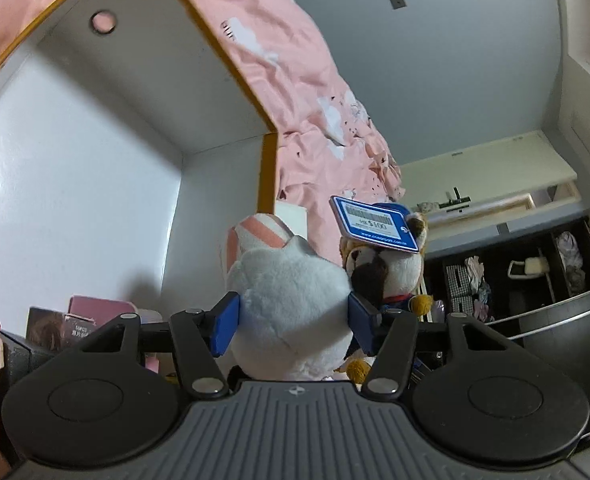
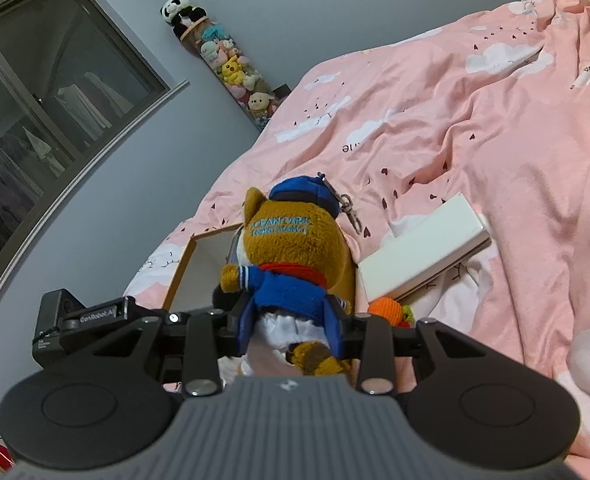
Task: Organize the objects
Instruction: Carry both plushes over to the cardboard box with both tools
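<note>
Pink bedding [image 2: 475, 128] printed with white clouds across most of the scene, grey wall behind, dark window [image 2: 47, 92] up and to the left of the right tongs.

Left tongs [image 1: 293, 322]: closed on a white plush toy [image 1: 291, 300] with pink-striped ears, blue pads pressed into both its sides. Just ahead and to the right of it, touching it, the brown plush toy [image 1: 387, 272] with a blue price tag [image 1: 375, 222] over its head. Ahead and to the left, an open white box [image 1: 107, 140] with a yellow-brown rim, looming large. Far right, dark shelves [image 1: 535, 276] with small items.

Right tongs [image 2: 289, 330]: closed on the brown plush toy [image 2: 291, 248], blue pads gripping at its blue jacket, back of the head facing the camera, blue cap and metal clip on top. Directly beyond the toy, to the left, the open white box [image 2: 203, 264] lying on the bedding. To the right of the tongs, a flat white lid [image 2: 427, 252]; below it, near the right pad, a small orange knitted piece [image 2: 389, 308]. Far ahead by the wall, a tall column of stuffed animals [image 2: 223, 64] topped by a panda.
</note>
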The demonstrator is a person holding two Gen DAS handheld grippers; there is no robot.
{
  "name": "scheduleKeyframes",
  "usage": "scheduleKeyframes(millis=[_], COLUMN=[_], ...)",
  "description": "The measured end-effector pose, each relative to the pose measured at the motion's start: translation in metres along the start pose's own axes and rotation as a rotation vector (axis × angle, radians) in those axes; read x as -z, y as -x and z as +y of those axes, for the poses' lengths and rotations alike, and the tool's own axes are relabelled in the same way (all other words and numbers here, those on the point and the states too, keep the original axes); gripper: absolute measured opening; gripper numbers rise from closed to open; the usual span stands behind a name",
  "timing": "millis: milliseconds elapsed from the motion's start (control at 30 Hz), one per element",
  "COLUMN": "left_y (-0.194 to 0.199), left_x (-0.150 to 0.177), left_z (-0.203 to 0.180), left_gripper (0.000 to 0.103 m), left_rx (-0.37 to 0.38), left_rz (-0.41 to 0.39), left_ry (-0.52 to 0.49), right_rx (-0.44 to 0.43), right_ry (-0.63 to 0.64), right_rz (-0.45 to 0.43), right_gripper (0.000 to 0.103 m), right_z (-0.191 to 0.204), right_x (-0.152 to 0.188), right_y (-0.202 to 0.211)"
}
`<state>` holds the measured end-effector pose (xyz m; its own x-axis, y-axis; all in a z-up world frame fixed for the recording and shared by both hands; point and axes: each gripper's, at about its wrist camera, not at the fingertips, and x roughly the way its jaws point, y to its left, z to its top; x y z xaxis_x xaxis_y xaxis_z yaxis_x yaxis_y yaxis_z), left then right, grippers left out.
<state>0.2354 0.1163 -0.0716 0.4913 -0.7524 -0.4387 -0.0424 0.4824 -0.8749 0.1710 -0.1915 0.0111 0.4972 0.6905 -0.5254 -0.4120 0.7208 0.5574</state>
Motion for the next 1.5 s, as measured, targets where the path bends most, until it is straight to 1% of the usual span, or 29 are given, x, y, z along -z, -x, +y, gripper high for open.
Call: scheduleKeyframes(millis=[100, 133, 200, 233, 267, 300, 333, 367, 433, 567, 600, 667, 767, 867, 900, 933, 967, 1000, 1033, 1067, 1100, 1233, 1333, 1367, 1433, 1467, 1500], left_y=[0.002, 0.009, 0.012, 0.01, 0.011, 0.013, 0.017, 0.019, 0.021, 0.023, 0.025, 0.026, 0.029, 0.033, 0.032, 0.032, 0.035, 0.034, 0.034, 0.034, 0.033, 0.024, 0.016, 0.012, 0.005, 0.002, -0.002], left_x=[-0.006, -0.005, -0.004, -0.004, -0.004, -0.006, -0.008, -0.01, -0.011, -0.007, -0.006, -0.006, -0.003, -0.001, 0.0, 0.001, 0.005, 0.005, 0.007, 0.008, 0.009, 0.016, 0.025, 0.028, 0.033, 0.036, 0.038], left_z=[0.016, 0.022, 0.029, 0.031, 0.032, 0.031, 0.029, 0.028, 0.028, 0.019, 0.017, 0.016, 0.014, 0.01, 0.008, 0.007, 0.008, 0.008, 0.007, 0.004, 0.002, -0.012, -0.026, -0.03, -0.036, -0.038, -0.04], left_gripper=[0.064, 0.062, 0.06, 0.058, 0.045, 0.038, 0.032, 0.029, 0.029, 0.029, 0.029, 0.029, 0.029, 0.03, 0.031, 0.039, 0.051, 0.057, 0.058, 0.058, 0.058, 0.058, 0.056, 0.053, 0.052, 0.049, 0.048], left_rx=[0.037, 0.046, 0.063, 0.063, 0.046, 0.015, -0.028, -0.069, -0.073, -0.125, -0.129, -0.122, -0.106, -0.151, -0.162, -0.162, -0.14, -0.111, -0.091, -0.09, -0.106, -0.222, -0.315, -0.342, -0.384, -0.431, -0.496], left_rz=[-0.005, -0.006, 0.011, 0.023, 0.015, -0.003, -0.014, -0.017, -0.009, -0.014, -0.019, -0.025, -0.038, -0.052, -0.05, -0.04, -0.026, -0.017, -0.006, -0.001, -0.006, -0.011, 0.005, 0.014, 0.043, 0.06, 0.073], left_ry=[0.067, 0.086, 0.11, 0.123, 0.133, 0.121, 0.101, 0.088, 0.08, 0.017, 0.011, 0.018, 0.037, 0.017, 0.01, 0.002, 0.001, 0.002, 0.001, -0.004, -0.014, -0.112, -0.224, -0.258, -0.317, -0.351, -0.384], right_rx=[0.003, 0.005, 0.009, 0.011, 0.012, 0.011, 0.012, 0.013, 0.011, 0.014, 0.017, 0.035, 0.087, 0.118, 0.131, 0.143, 0.147, 0.149, 0.154, 0.158, 0.158, 0.143, 0.126, 0.129, 0.139, 0.143, 0.144], right_ry=[-0.003, -0.003, -0.004, -0.004, -0.004, -0.003, -0.002, -0.001, 0.005, 0.018, 0.022, 0.038, 0.085, 0.163, 0.193, 0.216, 0.227, 0.228, 0.235, 0.237, 0.23, 0.201, 0.132, 0.12, 0.11, 0.107, 0.099], right_rz=[0.005, 0.007, 0.008, 0.009, 0.011, 0.013, 0.015, 0.017, 0.026, 0.06, 0.073, 0.098, 0.132, 0.15, 0.154, 0.161, 0.172, 0.179, 0.182, 0.183, 0.185, 0.176, 0.155, 0.143, 0.124, 0.12, 0.117], right_gripper=[0.038, 0.038, 0.038, 0.038, 0.038, 0.038, 0.038, 0.038, 0.038, 0.038, 0.038, 0.038, 0.038, 0.038, 0.038, 0.038, 0.038, 0.038, 0.038, 0.038, 0.038, 0.038, 0.038, 0.038, 0.038, 0.038, 0.038], right_z=[0.0, 0.0, -0.001, -0.001, -0.001, 0.0, 0.001, 0.001, 0.003, 0.006, 0.007, 0.01, 0.016, 0.028, 0.032, 0.035, 0.037, 0.037, 0.037, 0.036, 0.035, 0.032, 0.024, 0.022, 0.018, 0.017, 0.015], right_x=[0.0, 0.0, -0.001, 0.0, 0.0, 0.0, 0.0, 0.0, 0.001, 0.004, 0.005, 0.008, 0.014, 0.02, 0.022, 0.023, 0.024, 0.025, 0.025, 0.024, 0.024, 0.023, 0.019, 0.018, 0.016, 0.015, 0.014], right_y=[-0.002, -0.002, -0.003, -0.003, -0.004, -0.005, -0.006, -0.007, -0.009, -0.017, -0.02, -0.026, -0.035, -0.04, -0.041, -0.043, -0.045, -0.046, -0.047, -0.048, -0.048, -0.046, -0.04, -0.037, -0.033, -0.032, -0.03])
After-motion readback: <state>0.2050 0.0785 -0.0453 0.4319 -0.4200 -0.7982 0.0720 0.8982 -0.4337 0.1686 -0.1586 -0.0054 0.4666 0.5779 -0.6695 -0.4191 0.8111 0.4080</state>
